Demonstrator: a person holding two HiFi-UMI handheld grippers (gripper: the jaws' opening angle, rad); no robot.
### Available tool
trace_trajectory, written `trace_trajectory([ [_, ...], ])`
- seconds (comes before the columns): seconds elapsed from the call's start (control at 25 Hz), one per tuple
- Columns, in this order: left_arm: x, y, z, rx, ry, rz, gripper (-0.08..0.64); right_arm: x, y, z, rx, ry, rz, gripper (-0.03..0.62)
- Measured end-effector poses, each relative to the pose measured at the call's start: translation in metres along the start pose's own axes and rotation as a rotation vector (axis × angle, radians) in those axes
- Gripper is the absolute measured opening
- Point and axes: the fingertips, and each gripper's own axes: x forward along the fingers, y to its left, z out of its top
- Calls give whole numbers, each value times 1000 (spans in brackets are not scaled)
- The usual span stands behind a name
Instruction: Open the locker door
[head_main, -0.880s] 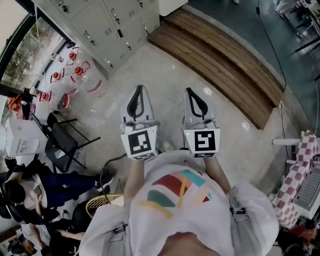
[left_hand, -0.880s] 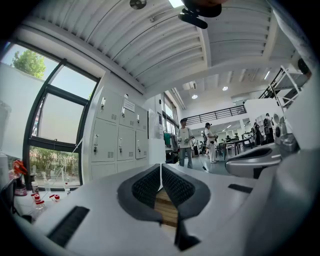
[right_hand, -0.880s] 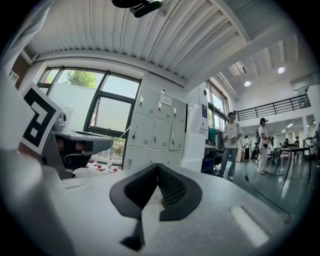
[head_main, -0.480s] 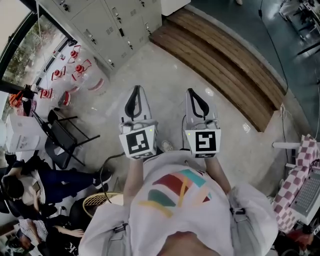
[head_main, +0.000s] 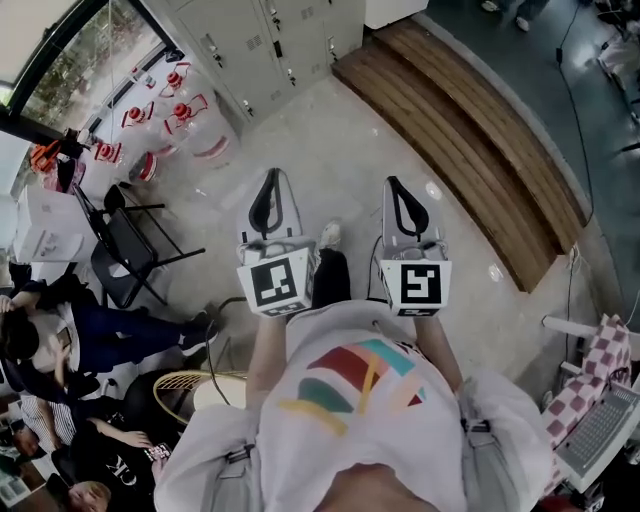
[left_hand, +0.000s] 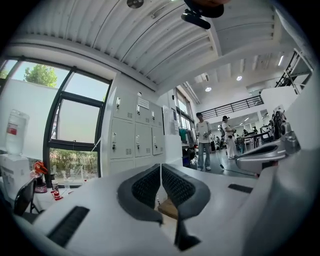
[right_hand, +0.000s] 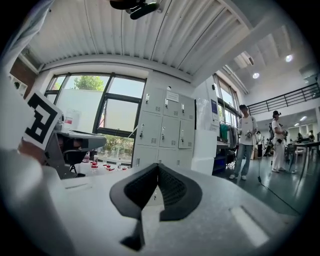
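Left gripper (head_main: 271, 192) and right gripper (head_main: 399, 198) were pinched closed, empty. Lockers (head_main: 262, 40) stood at the frame's top, well apart: best close in first, then part 1 gripper's jaws at a door latch (right_hand: 141, 132).

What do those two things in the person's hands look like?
Both the left gripper and right gripper are white wedges with black ribbed pads, each carrying a cube with a black-and-white square marker. The person wears a pale shirt with colourful stripes.

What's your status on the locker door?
Left gripper and right gripper shut, jaws empty. Lockers ahead, doors closed, not reached. Water jugs beside them, off the line.
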Motion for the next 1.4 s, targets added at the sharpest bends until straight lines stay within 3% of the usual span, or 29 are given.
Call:
trace_trajectory([
  [0.16,45,18,-6,-1,-14,24,21,45,-6,-10,-23,10,32,5],
  [0.4,165,42,-34,-17,6,45,21,146,-56,-21,-78,28,34,5],
  [0.8,370,99,5,-39,-80,136,21,346,-140,29,-92,-23,52,5],
  [1.12,447,89,17,24,-67,95,21,427,-153,39,-106,-14,120,5],
  [1.4,510,99,11,18,-58,139,21,490,-172,36,-109,-9,168,5],
])
